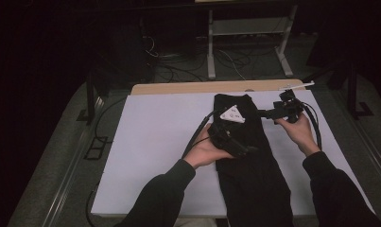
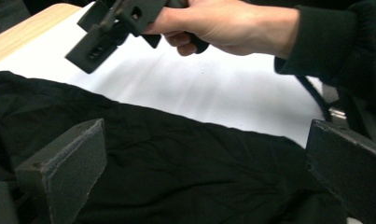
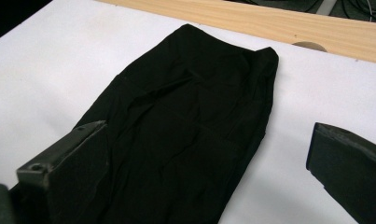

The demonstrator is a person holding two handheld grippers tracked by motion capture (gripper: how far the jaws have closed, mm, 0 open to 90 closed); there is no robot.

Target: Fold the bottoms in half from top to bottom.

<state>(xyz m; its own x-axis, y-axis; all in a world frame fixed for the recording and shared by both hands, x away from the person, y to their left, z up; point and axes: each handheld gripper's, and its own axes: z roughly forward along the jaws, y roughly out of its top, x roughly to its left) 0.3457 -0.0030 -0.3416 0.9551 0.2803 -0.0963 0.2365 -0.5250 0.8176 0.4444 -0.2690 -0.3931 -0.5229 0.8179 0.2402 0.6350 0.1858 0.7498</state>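
A black garment point(image 1: 247, 161), folded into a long strip, lies on the white table cover point(image 1: 155, 142) and runs from the far middle to the near edge. My left gripper point(image 1: 238, 144) hovers over the middle of the strip, jaws open, with a grey three-cornered plate point(image 1: 232, 115) on top. In the left gripper view the left gripper point(image 2: 204, 158) stands wide open above the cloth point(image 2: 176, 172), holding nothing. My right gripper point(image 1: 268, 113) is held just right of the garment's far end, open. In the right gripper view the right gripper point(image 3: 204, 158) frames that far end point(image 3: 190, 102).
A wooden table edge point(image 1: 188, 87) shows beyond the white cover. Behind it stand a metal frame point(image 1: 247, 28) and floor cables point(image 1: 178, 66). White surface lies to the left and right of the garment. The other hand and right gripper point(image 2: 101, 37) show in the left gripper view.
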